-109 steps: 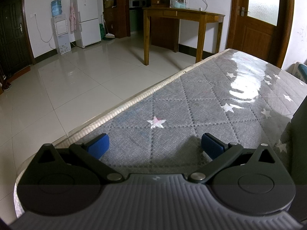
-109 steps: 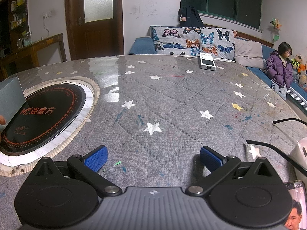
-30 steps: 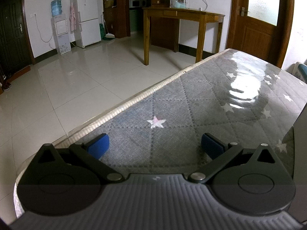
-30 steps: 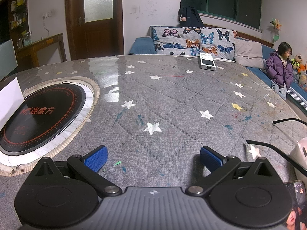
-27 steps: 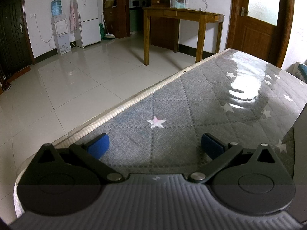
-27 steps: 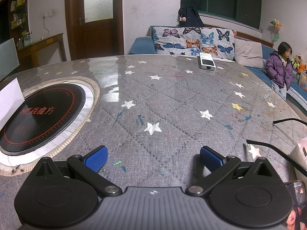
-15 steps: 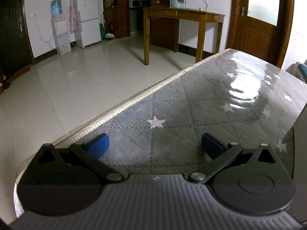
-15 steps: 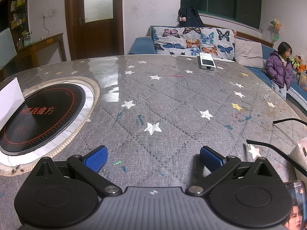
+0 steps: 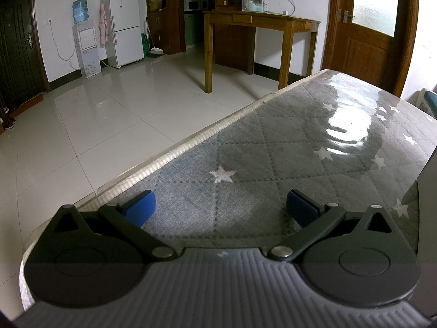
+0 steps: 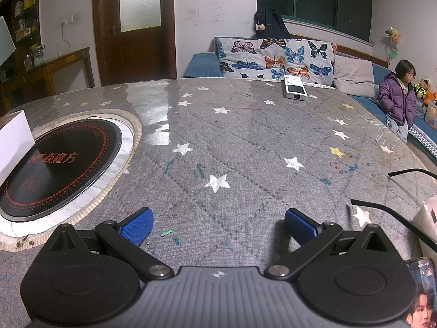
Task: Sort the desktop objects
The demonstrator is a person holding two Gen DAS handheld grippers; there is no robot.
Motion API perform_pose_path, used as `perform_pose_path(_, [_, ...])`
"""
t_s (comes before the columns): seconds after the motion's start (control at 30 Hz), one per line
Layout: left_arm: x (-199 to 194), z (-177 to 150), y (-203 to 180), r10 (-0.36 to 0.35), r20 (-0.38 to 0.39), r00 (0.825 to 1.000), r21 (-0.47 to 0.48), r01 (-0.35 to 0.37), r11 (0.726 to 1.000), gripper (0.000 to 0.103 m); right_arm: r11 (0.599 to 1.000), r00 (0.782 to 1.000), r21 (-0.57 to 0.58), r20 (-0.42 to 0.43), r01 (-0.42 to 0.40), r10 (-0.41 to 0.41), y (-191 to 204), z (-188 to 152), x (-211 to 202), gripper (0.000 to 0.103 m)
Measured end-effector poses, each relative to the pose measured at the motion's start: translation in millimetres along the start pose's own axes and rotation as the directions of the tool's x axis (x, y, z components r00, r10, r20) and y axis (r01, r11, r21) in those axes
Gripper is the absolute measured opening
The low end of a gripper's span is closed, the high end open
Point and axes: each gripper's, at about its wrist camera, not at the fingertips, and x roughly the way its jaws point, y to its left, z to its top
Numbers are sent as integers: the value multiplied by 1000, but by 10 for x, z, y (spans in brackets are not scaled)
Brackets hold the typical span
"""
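Observation:
My left gripper (image 9: 220, 206) is open and empty, low over the grey star-quilted table (image 9: 273, 147) near its left edge. My right gripper (image 10: 218, 225) is open and empty over the same table (image 10: 245, 142). A white box (image 10: 15, 139) stands at the far left beside the black round cooktop (image 10: 57, 161). A white device (image 10: 294, 89) lies at the table's far edge. Black eyeglass arms (image 10: 393, 213) and a lit phone (image 10: 422, 298) lie at the right. A grey panel (image 9: 428, 180) shows at the left wrist view's right edge.
A white object's corner (image 10: 426, 216) sits at the right edge behind the glasses. A grey lid-like panel (image 10: 5, 41) hangs in the air at the upper left. A sofa (image 10: 273, 60) and a seated child (image 10: 397, 101) are beyond the table. The table edge (image 9: 169, 158) drops to tiled floor.
Both grippers are still. The grey box that stood at the far left is gone, leaving the white box; a grey panel has risen to the upper left edge of the right wrist view.

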Motion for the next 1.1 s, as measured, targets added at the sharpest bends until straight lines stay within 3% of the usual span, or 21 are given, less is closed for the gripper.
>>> perform_pose_path(1.1, [3,-9,9,0,0,1000,0,0,1000,103,1000,1000,0,0,0,0,2,3,-1,103])
